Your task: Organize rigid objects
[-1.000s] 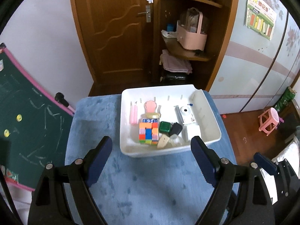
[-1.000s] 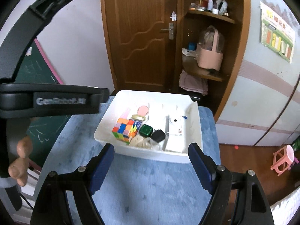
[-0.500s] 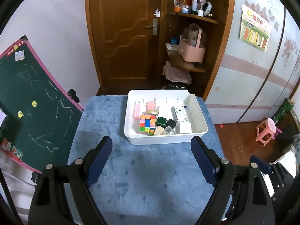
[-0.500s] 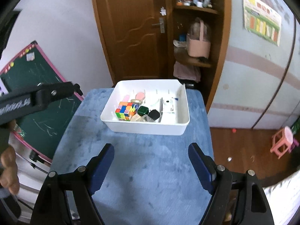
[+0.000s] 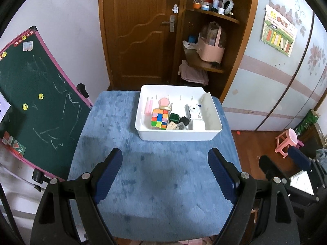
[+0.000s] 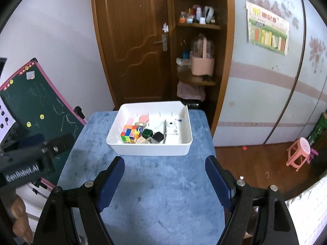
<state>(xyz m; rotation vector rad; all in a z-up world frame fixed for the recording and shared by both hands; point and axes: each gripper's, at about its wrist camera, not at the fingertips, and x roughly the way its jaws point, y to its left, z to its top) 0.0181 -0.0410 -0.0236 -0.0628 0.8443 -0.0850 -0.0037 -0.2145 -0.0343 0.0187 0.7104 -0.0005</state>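
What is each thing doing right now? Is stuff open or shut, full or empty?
Left gripper: open, holding nothing.
Right gripper: open, holding nothing.
White bin: on the blue table cover, holding small items.
Puzzle cube: inside the bin, scrambled colours.
Wooden door: shut.
Pink basket: upright on the corner shelf.
Pink stool: upright on the floor.

A smooth white plastic bin (image 5: pixel 175 136) sits on fuzzy blue cloth (image 5: pixel 159 194) before a glossy wooden door (image 5: pixel 139 30).

One bin (image 5: pixel 173 136), one cube (image 5: pixel 160 119)
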